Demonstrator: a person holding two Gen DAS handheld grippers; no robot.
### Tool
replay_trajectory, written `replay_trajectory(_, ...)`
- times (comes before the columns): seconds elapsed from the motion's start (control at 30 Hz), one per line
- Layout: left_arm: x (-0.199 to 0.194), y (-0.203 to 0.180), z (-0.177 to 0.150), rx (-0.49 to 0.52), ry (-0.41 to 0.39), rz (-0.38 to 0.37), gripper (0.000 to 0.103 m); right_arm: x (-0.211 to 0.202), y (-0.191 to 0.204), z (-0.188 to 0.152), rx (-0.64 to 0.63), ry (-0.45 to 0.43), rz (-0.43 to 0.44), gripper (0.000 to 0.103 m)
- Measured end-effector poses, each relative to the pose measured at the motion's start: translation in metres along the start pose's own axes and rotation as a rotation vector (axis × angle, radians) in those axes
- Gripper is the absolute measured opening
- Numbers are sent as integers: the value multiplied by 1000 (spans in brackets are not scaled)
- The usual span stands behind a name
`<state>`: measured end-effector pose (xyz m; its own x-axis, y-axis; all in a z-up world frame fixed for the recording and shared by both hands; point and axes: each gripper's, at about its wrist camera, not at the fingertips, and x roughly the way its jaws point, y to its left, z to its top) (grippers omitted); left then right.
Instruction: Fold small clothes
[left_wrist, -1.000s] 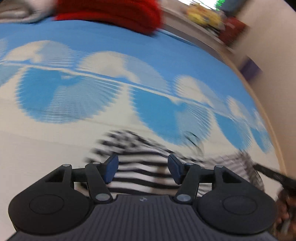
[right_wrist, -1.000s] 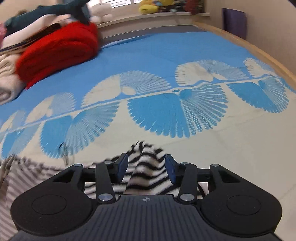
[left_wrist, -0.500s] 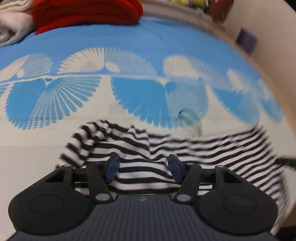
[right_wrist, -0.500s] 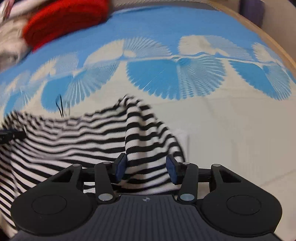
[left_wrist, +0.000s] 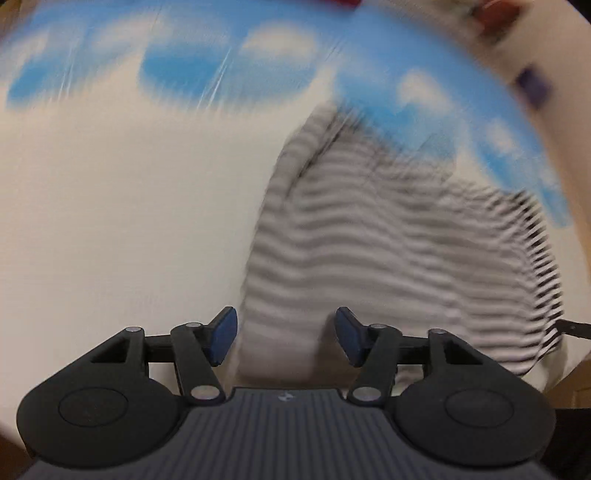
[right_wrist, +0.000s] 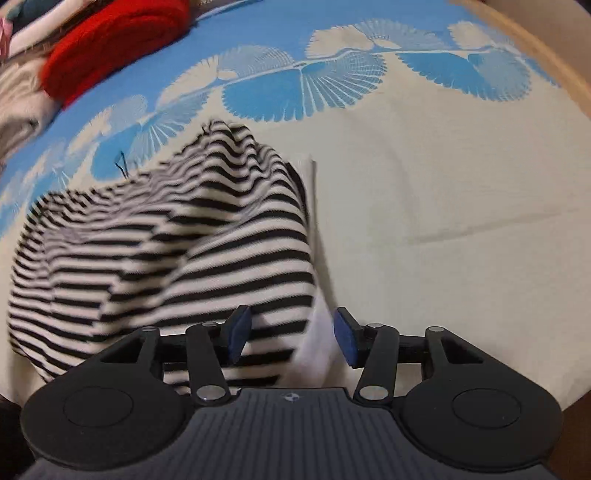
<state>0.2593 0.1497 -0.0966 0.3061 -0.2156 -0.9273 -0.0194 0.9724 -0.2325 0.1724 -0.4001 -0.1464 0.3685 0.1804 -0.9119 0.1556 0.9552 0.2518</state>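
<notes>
Left gripper just closed a bit but stayed apart over striped top, right gripper widened, loose around same top's edge on bedspread.

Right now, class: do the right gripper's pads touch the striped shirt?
Cannot tell. In the right wrist view the striped shirt runs between the right gripper pads; the jaws have just been opening, but neither pad shows clear contact or a clear gap.

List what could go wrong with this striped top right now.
1. The striped top lies rumpled on the bedspread, so a fold may lock in creases.
2. Its edge sits between the right gripper jaws with gaps at both pads; it may slip.
3. The left wrist view is badly blurred, so aiming the left gripper is uncertain.
</notes>
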Motion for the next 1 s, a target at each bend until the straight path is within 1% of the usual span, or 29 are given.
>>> replay_trajectory(0.07,2,4,-1,7,-3,-4,59,8,-6,-4,29,48,-6,53)
replay_trajectory(0.1,6,5,-1,17,16,0,59,12,-8,-6,39,63,-2,53)
replay_trajectory(0.2,19,11,-6,5,96,-12,57,16,-8,-10,37,78,12,53)
replay_trajectory(0.23,21,11,-7,12,101,-20,47,16,-7,-12,34,84,21,47)
replay_trajectory(0.27,21,10,-7,23,98,-29,24,16,-6,-13,34,85,36,41)
replay_trajectory(0.3,20,9,-8,33,95,-33,10,14,-7,-14,38,83,54,28)
replay_trajectory(0.33,18,9,-9,48,86,-32,1,11,-7,-13,42,72,64,16)
replay_trajectory(0.37,13,9,-10,60,65,-32,1,5,-8,-12,45,51,72,14)
replay_trajectory(0.4,6,12,-11,61,26,-39,1,-3,-12,-9,64,17,93,12)
replay_trajectory(0.5,-23,35,-13,-9,-84,-85,1,-31,-33,-8,170,-99,165,10)
replay_trajectory(0.53,-26,42,-15,-30,-90,-84,1,-35,-38,-10,181,-108,159,10)
replay_trajectory(0.57,-26,49,-18,-46,-75,-79,1,-35,-41,-12,177,-96,134,10)
replay_trajectory(0.6,-20,55,-21,-56,-26,-59,1,-29,-42,-14,170,-60,106,10)
replay_trajectory(0.67,-5,52,-27,-18,67,16,0,-14,-39,-18,144,20,69,10)
replay_trajectory(0.7,2,48,-29,18,105,70,0,-7,-33,-20,110,54,34,10)
replay_trajectory(0.73,7,47,-31,41,131,120,0,-2,-28,-21,87,74,7,10)
replay_trajectory(0.77,6,47,-31,34,130,132,0,1,-25,-21,77,82,-14,11)
replay_trajectory(0.8,0,48,-29,19,95,112,0,2,-22,-20,78,82,-18,13)
replay_trajectory(0.83,-11,49,-26,7,36,76,1,0,-20,-19,83,72,-18,16)
replay_trajectory(0.87,-23,49,-24,-2,-24,33,2,-4,-19,-17,85,50,-27,19)
replay_trajectory(0.9,-35,48,-21,-10,-79,-24,4,-11,-16,-16,78,6,-53,25)
replay_trajectory(0.93,-40,46,-21,-12,-108,-65,9,-16,-14,-14,65,-35,-73,30)
replay_trajectory(0.97,-43,42,-19,-10,-121,-97,13,-21,-13,-13,58,-73,-77,32)
replay_trajectory(1.0,-43,36,-18,2,-122,-126,16,-22,-14,-10,65,-97,-61,34)
